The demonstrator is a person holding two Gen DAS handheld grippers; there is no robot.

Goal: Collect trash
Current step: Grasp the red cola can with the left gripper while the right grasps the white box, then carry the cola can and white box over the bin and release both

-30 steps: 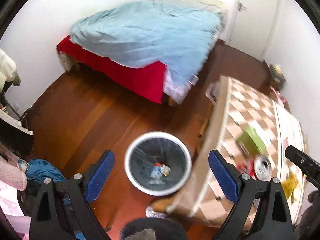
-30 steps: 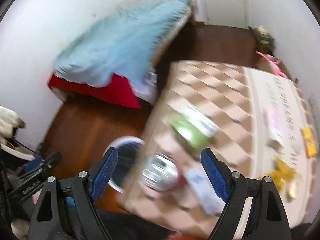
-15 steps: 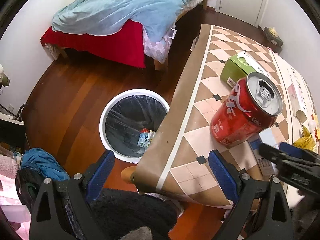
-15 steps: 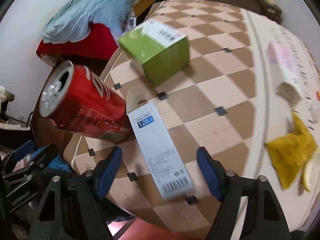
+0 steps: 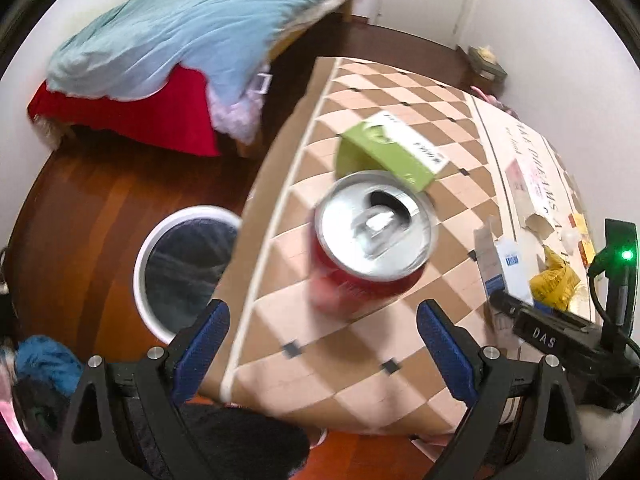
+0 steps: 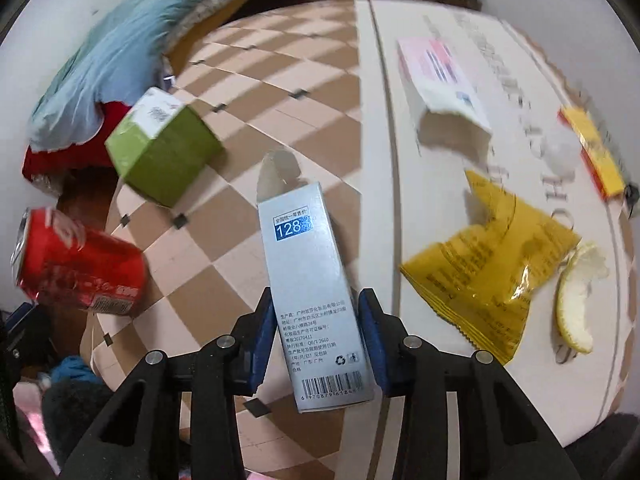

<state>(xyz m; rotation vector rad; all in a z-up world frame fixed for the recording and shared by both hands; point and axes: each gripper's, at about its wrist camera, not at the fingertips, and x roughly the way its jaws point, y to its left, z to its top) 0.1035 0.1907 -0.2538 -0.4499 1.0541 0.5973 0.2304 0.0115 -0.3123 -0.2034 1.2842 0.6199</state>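
Right gripper (image 6: 316, 344): fingers pinch the grey rectangular carton (image 6: 310, 280) lying on the checkered tabletop (image 6: 256, 92). Left gripper (image 5: 320, 344): fingers spread, empty. Risk: the grip sits low on the carton, so it may pivot and knock the red drink can (image 6: 76, 268) beside it.

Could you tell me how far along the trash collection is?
Barely started. The right gripper is closed on the silver box; the left gripper is open over the red can. Green box, yellow wrapper and peel remain.
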